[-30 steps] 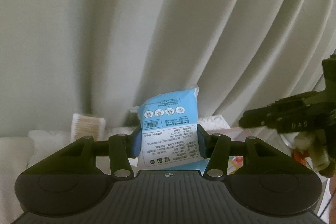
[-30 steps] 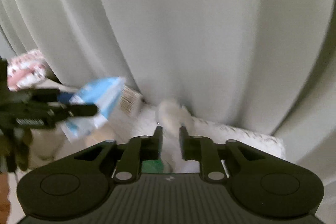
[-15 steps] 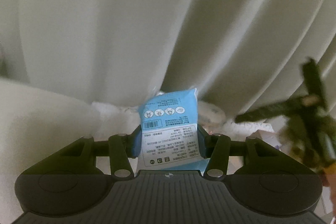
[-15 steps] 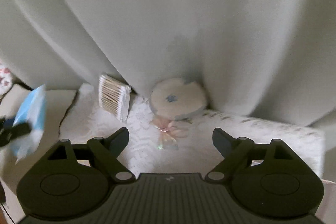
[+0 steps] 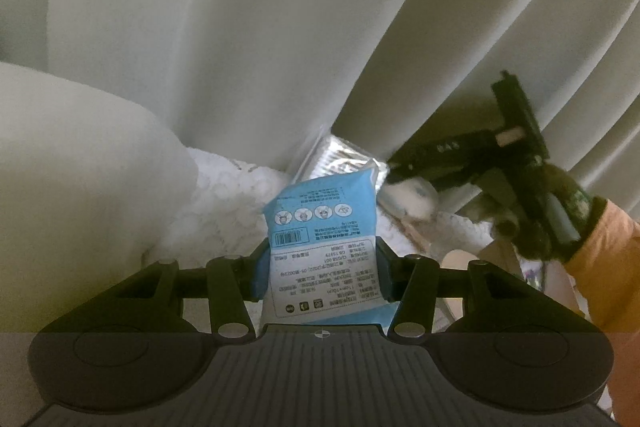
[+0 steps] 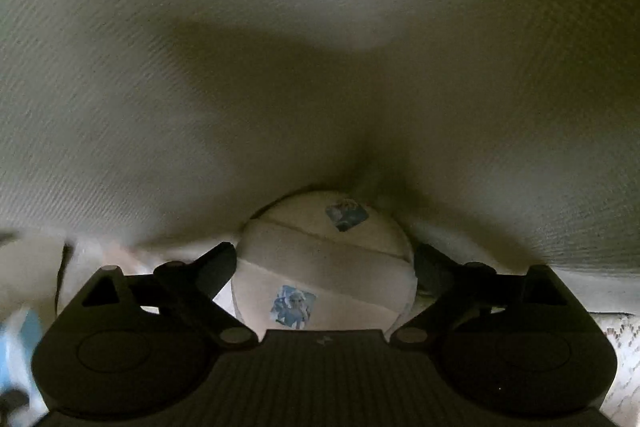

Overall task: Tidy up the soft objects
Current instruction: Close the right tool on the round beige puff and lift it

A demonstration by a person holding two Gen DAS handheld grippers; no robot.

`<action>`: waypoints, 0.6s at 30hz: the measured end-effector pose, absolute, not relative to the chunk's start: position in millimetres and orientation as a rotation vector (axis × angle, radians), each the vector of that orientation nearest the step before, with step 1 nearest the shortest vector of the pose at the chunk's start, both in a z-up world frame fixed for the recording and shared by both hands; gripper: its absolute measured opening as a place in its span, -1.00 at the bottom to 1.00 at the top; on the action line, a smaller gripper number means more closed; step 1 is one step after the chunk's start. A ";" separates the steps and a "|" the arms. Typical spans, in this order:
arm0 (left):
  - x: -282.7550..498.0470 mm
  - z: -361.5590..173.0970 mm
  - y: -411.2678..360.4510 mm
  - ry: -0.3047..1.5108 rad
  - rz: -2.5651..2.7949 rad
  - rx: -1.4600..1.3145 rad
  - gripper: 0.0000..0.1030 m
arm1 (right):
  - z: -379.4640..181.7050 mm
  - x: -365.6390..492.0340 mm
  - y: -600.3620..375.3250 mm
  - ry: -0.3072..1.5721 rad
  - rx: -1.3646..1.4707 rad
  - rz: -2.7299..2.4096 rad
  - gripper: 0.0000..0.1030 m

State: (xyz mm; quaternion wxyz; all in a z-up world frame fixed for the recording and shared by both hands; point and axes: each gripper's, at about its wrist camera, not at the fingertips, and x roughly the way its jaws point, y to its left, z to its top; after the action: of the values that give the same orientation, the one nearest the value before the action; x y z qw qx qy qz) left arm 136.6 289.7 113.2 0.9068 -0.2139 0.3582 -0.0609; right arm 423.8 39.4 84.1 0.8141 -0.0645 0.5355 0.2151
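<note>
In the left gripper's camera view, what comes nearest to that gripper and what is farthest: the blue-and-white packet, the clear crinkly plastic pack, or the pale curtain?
1. Blue-and-white printed packet, clamped between the left gripper fingers.
2. Clear crinkly plastic pack, just behind the packet, slightly right.
3. Pale pleated curtain, backdrop behind both.

A pale grey-white pleated fabric curtain fills the background, hanging in deep vertical folds down to a white textured lace-like cloth covering the counter. The light is dim, and the curtain's fine woven ribbing shows up close with a dark shadow across it.
</note>
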 end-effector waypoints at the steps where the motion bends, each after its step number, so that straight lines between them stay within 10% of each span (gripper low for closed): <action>1: 138.3 111.5 289.4 0.742 -0.128 -0.446 0.07 | 84.8 418.2 39.5 1.140 -0.153 0.479 0.86; 18: 135.9 101.4 282.4 0.788 -0.111 -0.401 0.07 | 70.6 360.5 72.0 1.211 -0.297 0.611 1.00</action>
State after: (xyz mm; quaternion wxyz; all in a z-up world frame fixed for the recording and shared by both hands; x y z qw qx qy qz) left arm 135.9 282.4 101.4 0.9024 -0.1938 0.3810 -0.0536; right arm 360.5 72.0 70.6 0.7686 -0.1367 0.5579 0.2817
